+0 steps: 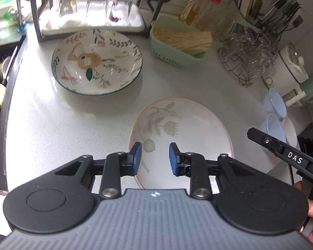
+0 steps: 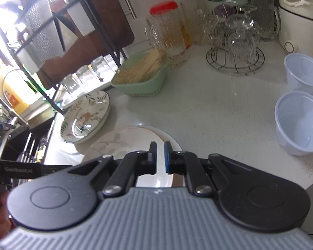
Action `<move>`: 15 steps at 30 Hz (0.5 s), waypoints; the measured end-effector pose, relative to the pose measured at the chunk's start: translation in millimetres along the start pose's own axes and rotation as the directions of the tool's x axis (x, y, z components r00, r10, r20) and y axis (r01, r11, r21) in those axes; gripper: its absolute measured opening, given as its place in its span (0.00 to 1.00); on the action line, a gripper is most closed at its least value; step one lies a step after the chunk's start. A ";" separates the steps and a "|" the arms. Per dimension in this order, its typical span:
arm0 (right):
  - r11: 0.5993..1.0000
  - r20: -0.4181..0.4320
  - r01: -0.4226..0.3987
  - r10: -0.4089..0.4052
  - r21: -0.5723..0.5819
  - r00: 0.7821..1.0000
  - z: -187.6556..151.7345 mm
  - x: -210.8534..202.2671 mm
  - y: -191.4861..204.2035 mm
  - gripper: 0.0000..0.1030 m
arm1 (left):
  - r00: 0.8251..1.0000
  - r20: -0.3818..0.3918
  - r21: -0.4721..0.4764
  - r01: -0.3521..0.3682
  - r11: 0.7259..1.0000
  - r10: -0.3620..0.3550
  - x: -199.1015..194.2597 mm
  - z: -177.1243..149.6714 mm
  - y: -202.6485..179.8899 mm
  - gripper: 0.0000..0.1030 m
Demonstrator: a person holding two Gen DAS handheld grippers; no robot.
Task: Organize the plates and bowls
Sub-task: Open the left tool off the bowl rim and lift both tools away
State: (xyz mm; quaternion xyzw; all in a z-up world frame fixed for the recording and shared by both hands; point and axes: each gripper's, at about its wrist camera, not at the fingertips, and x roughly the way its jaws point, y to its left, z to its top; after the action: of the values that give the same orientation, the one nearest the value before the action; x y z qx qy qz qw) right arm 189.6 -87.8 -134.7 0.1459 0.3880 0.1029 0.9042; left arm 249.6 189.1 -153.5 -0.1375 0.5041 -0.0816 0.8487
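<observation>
A deep bowl with a leaf and flower pattern [image 1: 97, 62] sits on the white counter [image 1: 52, 125], near the dish rack; it also shows at the left as the patterned bowl [image 2: 85, 118]. Closer in lies a pale plate with an orange rim [image 1: 187, 125], seen again as the pale plate [image 2: 123, 139]. My left gripper [image 1: 155, 158] hovers over this plate's near half, open, with nothing between its blue pads. My right gripper [image 2: 160, 156] is shut and empty above the plate's near edge. From the left wrist its tip [image 1: 250, 132] shows to the right of the plate, apart from it.
Two translucent plastic bowls [image 2: 298, 123] stand at the right. A green basket of chopsticks [image 1: 177, 41], a wire stand of glasses [image 1: 246, 58] and a white cooker [image 1: 292, 62] line the back. A dark rack with upturned glasses [image 1: 94, 6] stands behind the patterned bowl. The sink [image 1: 2, 41] is at the left.
</observation>
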 end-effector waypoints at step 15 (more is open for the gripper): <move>0.996 0.125 -0.075 0.081 -0.050 0.989 21.5 -87.1 12.7 0.10 | 0.988 0.152 0.072 -0.050 0.996 0.039 -72.3 1.5 -41.1 0.31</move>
State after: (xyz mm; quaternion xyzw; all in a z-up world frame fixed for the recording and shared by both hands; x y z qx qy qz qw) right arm 145.4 -105.9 -57.7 0.1468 0.3212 0.1374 0.9254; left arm 216.4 170.3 -79.6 -0.1000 0.4383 -0.0711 0.8904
